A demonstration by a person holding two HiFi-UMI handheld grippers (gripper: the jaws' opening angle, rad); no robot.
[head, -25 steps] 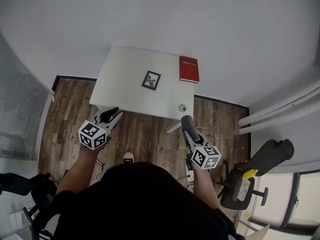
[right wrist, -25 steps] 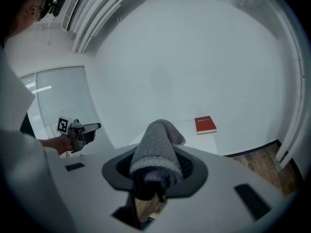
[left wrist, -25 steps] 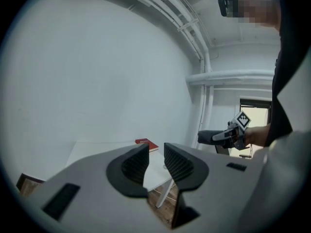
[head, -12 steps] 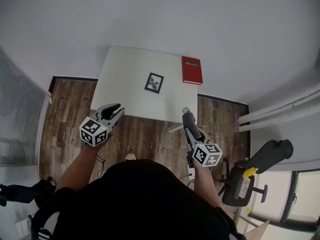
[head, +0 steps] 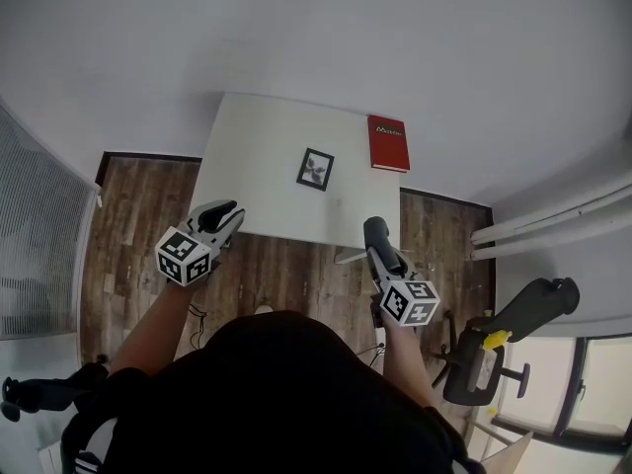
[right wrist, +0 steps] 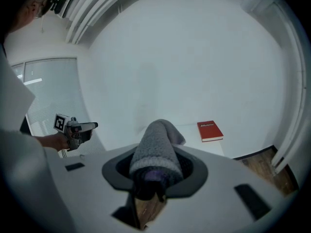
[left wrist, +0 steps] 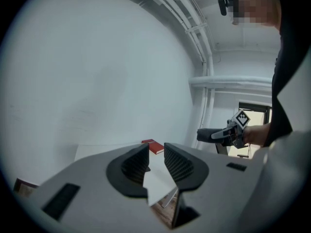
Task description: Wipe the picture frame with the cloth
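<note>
A small black picture frame [head: 315, 169] lies flat on the white table [head: 247, 156], with a red book [head: 388, 143] at the table's far right corner. My left gripper [head: 226, 209] hovers over the floor just short of the table's near left edge, shut with nothing in it [left wrist: 156, 161]. My right gripper [head: 373, 228] hangs by the table's near right corner, shut on a rolled grey cloth [right wrist: 156, 147] that sticks out past the jaws. The frame is hidden in both gripper views.
Dark wood floor [head: 286, 275] lies between me and the table. A black office chair [head: 504, 349] stands at my right. White pipes [head: 553, 220] run along the right wall, and a pale blind [head: 35, 235] hangs at the left.
The table, frame and book have drawn nearer in the head view. Both grippers have travelled forward with me towards the table's near edge, and the cloth has stayed in the right one.
</note>
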